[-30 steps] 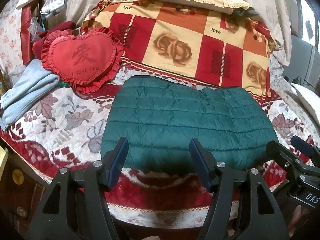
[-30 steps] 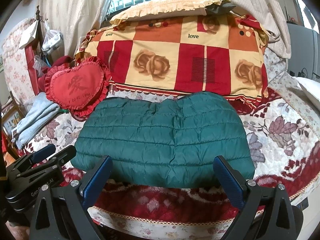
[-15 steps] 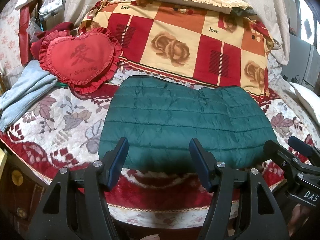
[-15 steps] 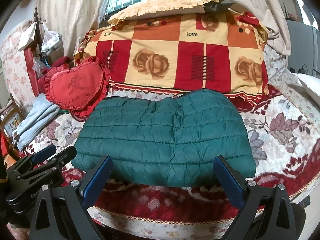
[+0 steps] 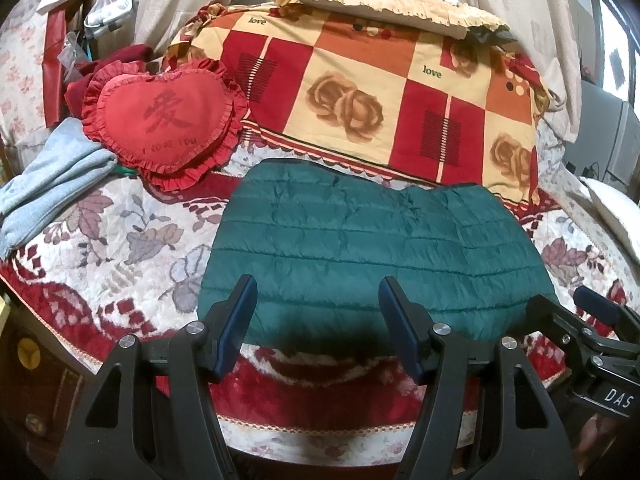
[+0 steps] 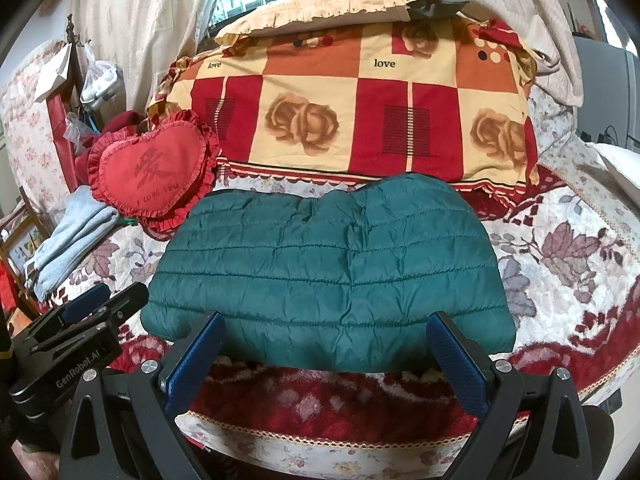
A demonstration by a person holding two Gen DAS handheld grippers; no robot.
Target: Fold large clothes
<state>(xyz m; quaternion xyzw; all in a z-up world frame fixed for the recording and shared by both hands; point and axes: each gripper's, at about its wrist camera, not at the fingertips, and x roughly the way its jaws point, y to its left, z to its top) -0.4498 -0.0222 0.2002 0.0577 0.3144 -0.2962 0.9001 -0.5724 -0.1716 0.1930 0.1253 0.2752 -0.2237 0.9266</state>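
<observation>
A: Where do we find the dark green quilted puffer jacket (image 5: 372,256)?

B: We see it folded into a wide, flat bundle on the floral red-and-cream bedspread (image 5: 120,248), near the bed's front edge. Behind it stands the big checked red, orange and cream quilt with rose prints (image 5: 372,92), with a frilled beige pillow (image 5: 384,8) on top.

A: And our tongs?

B: We hold the left gripper (image 5: 318,300) low at the front, over the jacket's near hem. Its blue-padded jaws stand apart with nothing between them; the hem lies just beyond the tips, and we see no contact. From the right wrist view, the right gripper (image 6: 324,340) hangs the same way, its jaws spread wider, framing most of the jacket's (image 6: 328,272) front edge without pressing on it.

A: So neither one grips the cloth?

B: No, both are parted and empty. We also catch each tool in the other's view: the right one at the lower right of the left view, the left one (image 6: 76,328) at the lower left of the right view, beside the jacket's left corner.

A: What lies to the left?

B: We see a red heart-shaped frilled cushion (image 5: 160,120) just off the jacket's far left corner, and a folded pale blue towel (image 5: 48,180) further left, well apart from the jacket.
</observation>
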